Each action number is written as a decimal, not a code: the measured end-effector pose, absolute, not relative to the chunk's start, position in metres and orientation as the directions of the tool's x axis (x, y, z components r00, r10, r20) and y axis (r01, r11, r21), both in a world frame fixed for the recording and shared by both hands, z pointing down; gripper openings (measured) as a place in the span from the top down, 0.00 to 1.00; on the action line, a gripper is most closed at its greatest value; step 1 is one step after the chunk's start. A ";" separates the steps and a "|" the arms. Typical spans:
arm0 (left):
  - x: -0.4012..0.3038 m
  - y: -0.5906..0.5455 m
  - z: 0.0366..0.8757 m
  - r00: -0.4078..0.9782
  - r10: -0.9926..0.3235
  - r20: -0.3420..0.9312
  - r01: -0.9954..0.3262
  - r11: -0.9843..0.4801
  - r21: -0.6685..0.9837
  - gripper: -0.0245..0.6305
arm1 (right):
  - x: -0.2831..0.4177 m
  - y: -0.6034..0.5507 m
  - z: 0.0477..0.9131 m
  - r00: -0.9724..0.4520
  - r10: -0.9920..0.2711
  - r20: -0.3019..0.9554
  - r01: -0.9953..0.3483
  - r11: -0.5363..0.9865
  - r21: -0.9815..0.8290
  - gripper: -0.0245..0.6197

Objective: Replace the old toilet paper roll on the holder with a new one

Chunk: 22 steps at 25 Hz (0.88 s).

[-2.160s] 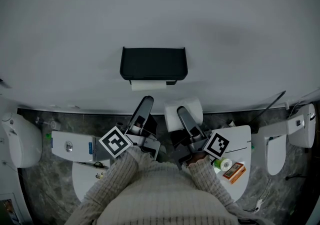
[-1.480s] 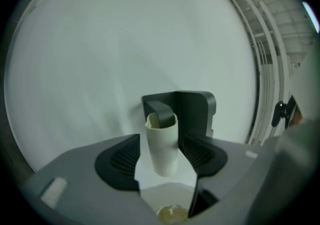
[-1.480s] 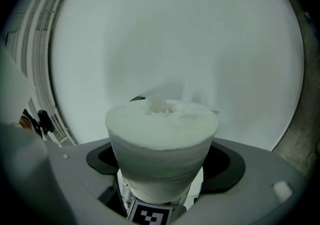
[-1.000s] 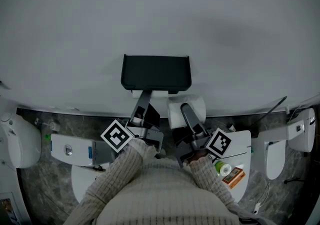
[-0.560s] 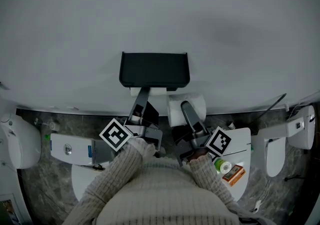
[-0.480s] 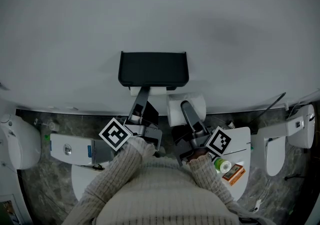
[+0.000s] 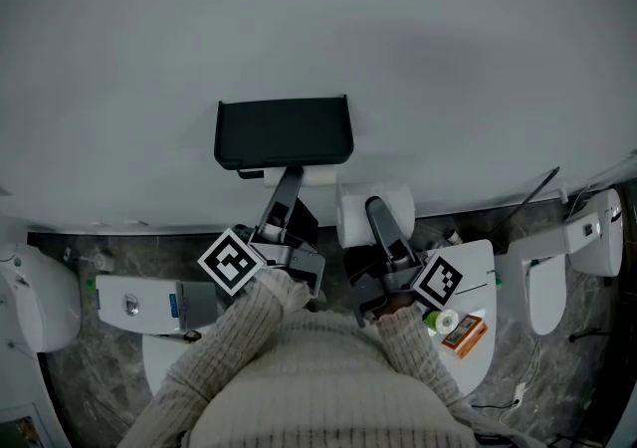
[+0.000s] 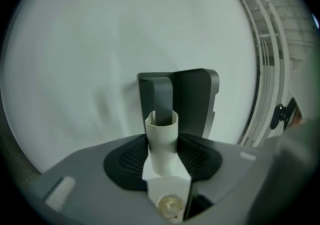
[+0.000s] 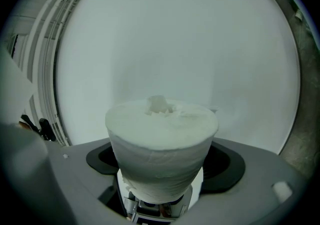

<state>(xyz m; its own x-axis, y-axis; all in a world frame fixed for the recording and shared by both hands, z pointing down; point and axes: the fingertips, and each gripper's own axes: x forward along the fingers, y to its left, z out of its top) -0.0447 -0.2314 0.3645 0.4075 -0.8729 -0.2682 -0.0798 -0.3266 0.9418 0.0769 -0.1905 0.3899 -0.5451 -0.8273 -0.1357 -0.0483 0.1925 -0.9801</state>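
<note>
A black holder [image 7: 284, 132] is fixed to the grey wall. Just under it sits the old roll [image 7: 311, 176], worn down to a thin white tube. My left gripper [image 7: 289, 178] reaches up to it. In the left gripper view the old roll [image 8: 161, 129] stands between the ribbed pads of the left gripper [image 8: 163, 161], which is shut on it, and the holder's black arm [image 8: 161, 96] runs into its top. My right gripper [image 7: 379, 215] is shut on a full white new roll [image 7: 350, 222], held just right of and below the holder. The new roll [image 9: 162, 144] fills the right gripper [image 9: 162, 174].
A white toilet [image 7: 35, 297] and a cistern [image 7: 139, 302] stand at lower left. A white surface [image 7: 476, 272] at lower right carries a small tape roll [image 7: 445, 322] and an orange box [image 7: 465, 335]. Another white fixture [image 7: 582, 242] is far right. The floor is dark stone.
The left gripper has risen from below the holder to the old roll under it. Both grippers have since edged toward the wall, and the holder now sits further left in the head view.
</note>
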 end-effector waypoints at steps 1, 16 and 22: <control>-0.042 -0.232 0.366 0.414 -0.870 -0.267 -0.075 -0.325 0.943 0.71 | 0.080 -0.190 0.390 -0.536 -0.833 -0.135 -0.051 0.191 -0.980 0.27; -0.011 -0.242 0.382 0.561 -0.788 -0.254 0.004 -0.304 0.953 0.70 | 0.115 -0.166 0.398 -0.352 -0.930 -0.109 -0.110 0.156 -0.982 0.27; 0.049 -0.231 0.376 0.615 -0.748 -0.250 0.020 -0.301 0.953 0.71 | 0.158 -0.156 0.391 -0.310 -0.943 -0.120 -0.104 0.159 -0.982 0.27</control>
